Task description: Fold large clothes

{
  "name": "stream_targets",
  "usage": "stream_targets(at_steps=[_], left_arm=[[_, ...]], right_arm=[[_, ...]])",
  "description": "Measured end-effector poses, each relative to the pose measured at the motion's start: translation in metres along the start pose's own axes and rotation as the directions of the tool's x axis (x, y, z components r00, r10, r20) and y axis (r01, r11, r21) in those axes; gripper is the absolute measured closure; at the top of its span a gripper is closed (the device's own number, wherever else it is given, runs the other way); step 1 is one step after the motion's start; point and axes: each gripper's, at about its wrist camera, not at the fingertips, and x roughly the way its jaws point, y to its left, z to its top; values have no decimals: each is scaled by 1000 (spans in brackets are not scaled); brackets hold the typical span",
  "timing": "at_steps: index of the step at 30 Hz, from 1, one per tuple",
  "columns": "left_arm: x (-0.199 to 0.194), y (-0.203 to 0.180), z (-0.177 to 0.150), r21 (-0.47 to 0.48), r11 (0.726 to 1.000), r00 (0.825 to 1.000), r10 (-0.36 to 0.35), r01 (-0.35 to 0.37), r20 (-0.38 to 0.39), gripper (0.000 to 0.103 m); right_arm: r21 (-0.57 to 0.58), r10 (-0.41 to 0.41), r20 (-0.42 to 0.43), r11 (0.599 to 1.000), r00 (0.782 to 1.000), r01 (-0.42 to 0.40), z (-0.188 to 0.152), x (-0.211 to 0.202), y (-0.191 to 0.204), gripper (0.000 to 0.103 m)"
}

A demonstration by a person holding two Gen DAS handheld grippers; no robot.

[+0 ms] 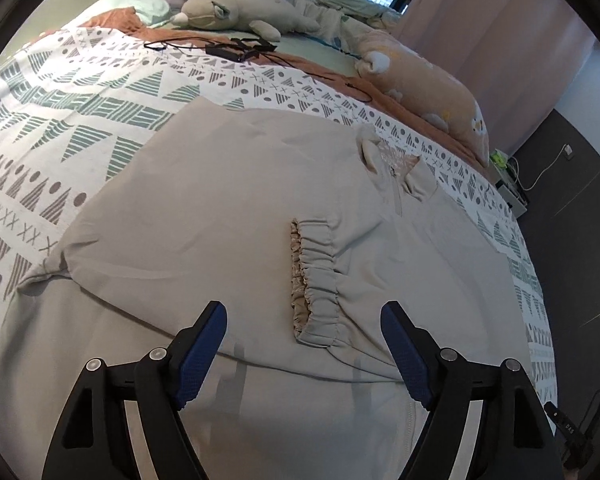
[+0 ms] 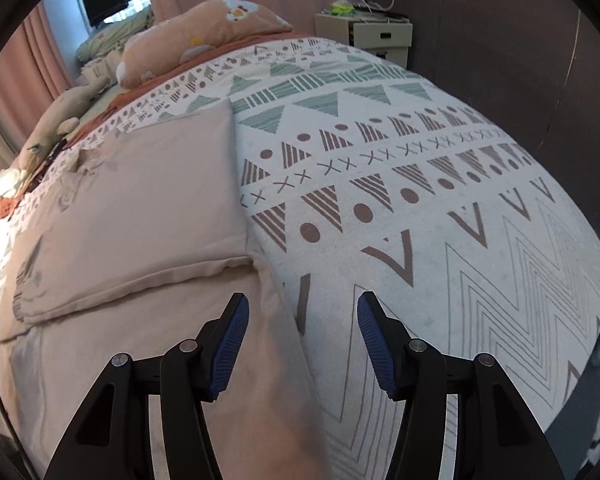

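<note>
The beige jacket lies spread flat on the patterned bedspread, collar and zipper toward the pillow side. One sleeve is folded across the body; its elastic cuff rests on the chest panel, just ahead of the left gripper.

Left gripper: fingers spread wide, nothing between the blue pads, held above the fabric.

Right gripper: fingers moderately apart, empty, positioned over the jacket's side edge, where cloth meets bedspread.

In the right wrist view, the folded section forms a straight edge running up the bed; bare bedspread extends well to its right as far as the mattress edge.

Black cables and a small device lie near the plush toy, well apart from the jacket.

The jacket's lower hem is cut off behind both grippers.
</note>
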Motion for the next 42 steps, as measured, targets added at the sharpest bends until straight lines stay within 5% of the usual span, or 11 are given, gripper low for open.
stream_targets(at_steps=[12, 16, 18, 20, 22, 24, 42], left_arm=[[-82, 16, -24, 89, 996, 987, 12, -26, 160, 23], [-115, 23, -42, 100, 993, 981, 37, -57, 191, 23], [-132, 29, -51, 106, 993, 976, 31, -54, 214, 16], [-150, 37, -61, 112, 992, 971, 30, -58, 237, 8], [-167, 46, -71, 119, 992, 968, 12, -43, 250, 4], [-183, 59, -82, 108, 994, 966, 4, -33, 258, 2], [-289, 124, -183, 44, 998, 942, 30, -47, 335, 1]], right_arm=[[7, 64, 86, 998, 994, -65, -41, -59, 9, 45], [5, 29, 131, 1000, 991, -30, -60, -83, 11, 45], [16, 25, 154, 999, 988, -28, -70, -97, 10, 45], [34, 28, 175, 999, 984, -35, -81, -111, 10, 39], [40, 26, 197, 999, 980, -35, -89, -124, 11, 10], [34, 28, 225, 999, 974, -36, -99, -137, 14, 5], [4, 153, 302, 987, 941, -161, -187, -209, 11, 5]])
